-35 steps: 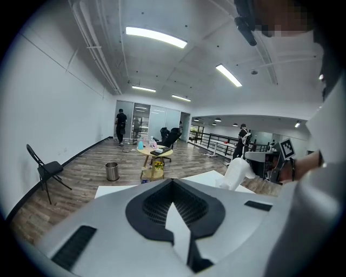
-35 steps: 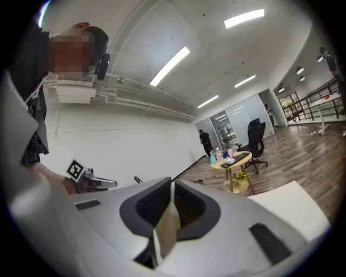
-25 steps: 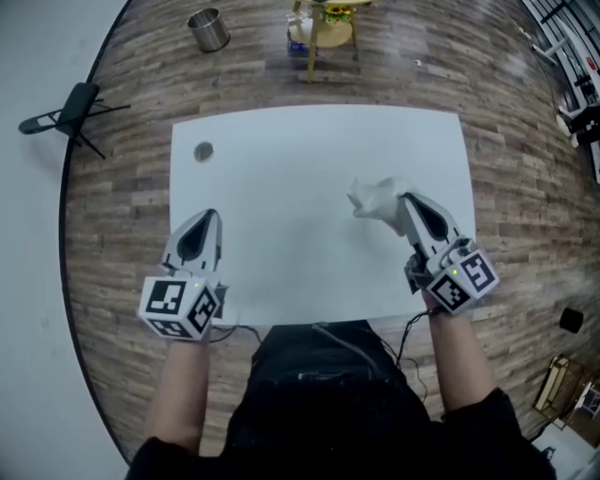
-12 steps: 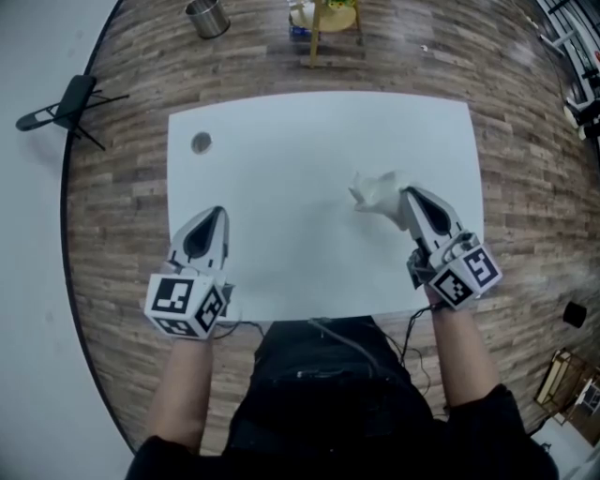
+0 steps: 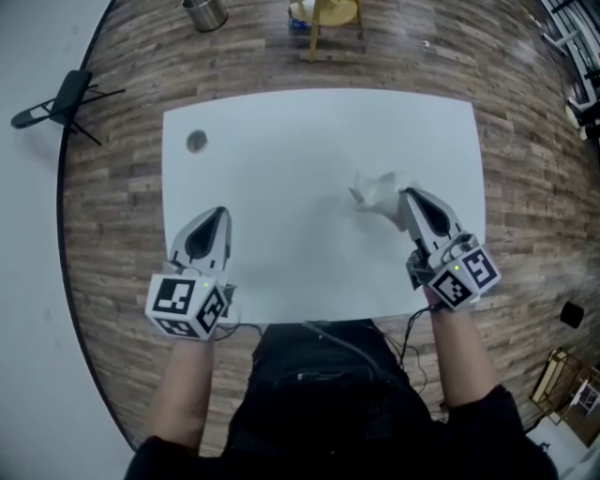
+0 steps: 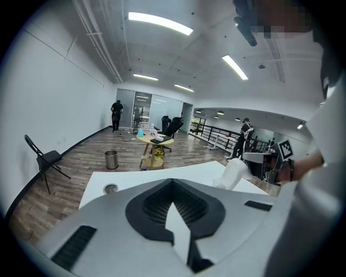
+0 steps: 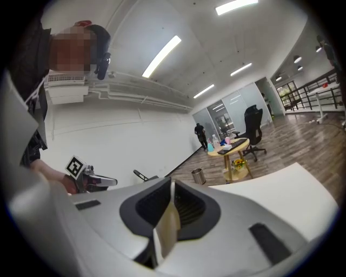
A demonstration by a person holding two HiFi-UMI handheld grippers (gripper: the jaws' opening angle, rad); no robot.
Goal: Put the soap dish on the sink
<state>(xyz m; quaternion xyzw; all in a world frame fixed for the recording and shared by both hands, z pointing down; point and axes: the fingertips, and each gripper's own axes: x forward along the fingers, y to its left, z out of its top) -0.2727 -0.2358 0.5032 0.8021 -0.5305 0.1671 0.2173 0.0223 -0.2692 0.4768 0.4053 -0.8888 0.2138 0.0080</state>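
The soap dish [image 5: 373, 191], a white irregular piece, hangs low over the right half of the white table [image 5: 300, 141]. My right gripper [image 5: 403, 194] is shut on its near edge. In the right gripper view a thin pale edge of the dish [image 7: 166, 230] sits pinched between the jaws [image 7: 168, 213]. My left gripper [image 5: 220, 212] is over the table's near left part, shut with nothing in it. From the left gripper view [image 6: 173, 213] the dish [image 6: 233, 172] shows off to the right. A small round grey fitting [image 5: 196, 142] is set in the table's far left corner.
Wooden floor surrounds the table. Beyond its far edge stand a metal bin [image 5: 204, 13] and a yellow round side table [image 5: 328, 11]. A black folding chair [image 5: 66, 101] stands at the far left. People stand far back in the room [image 6: 117, 114].
Both grippers have sunk slightly toward the table. The right one keeps its hold on the soap dish. The head view has shifted a little.
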